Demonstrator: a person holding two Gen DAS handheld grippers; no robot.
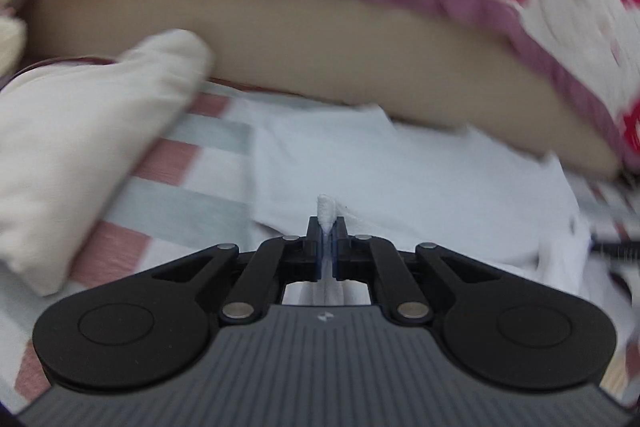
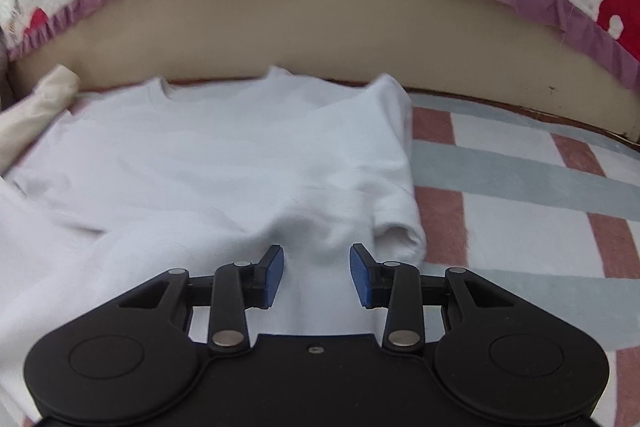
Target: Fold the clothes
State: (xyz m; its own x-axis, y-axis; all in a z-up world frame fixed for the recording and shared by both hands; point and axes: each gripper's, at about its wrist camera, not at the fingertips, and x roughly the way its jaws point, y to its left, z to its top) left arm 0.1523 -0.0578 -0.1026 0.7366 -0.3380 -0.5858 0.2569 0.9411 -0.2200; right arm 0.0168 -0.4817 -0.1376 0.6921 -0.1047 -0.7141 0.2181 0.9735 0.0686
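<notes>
One white T-shirt (image 2: 224,155) of plain fabric lies spread on a checked bedsheet (image 2: 520,187) of white, pink and grey. Its round neckline sits at the far edge, towards the beige headboard (image 2: 320,27). The right-hand sleeve is folded in over the body, leaving a straight outer edge with a rounded fold at the near corner. The body shows shallow creases. In the left wrist view, a small bunch of the cloth stands up, pinched between closed pads.

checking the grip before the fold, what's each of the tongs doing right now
left tongs: shut on a pinch of the white shirt
right tongs: open over the shirt, holding nothing
</notes>
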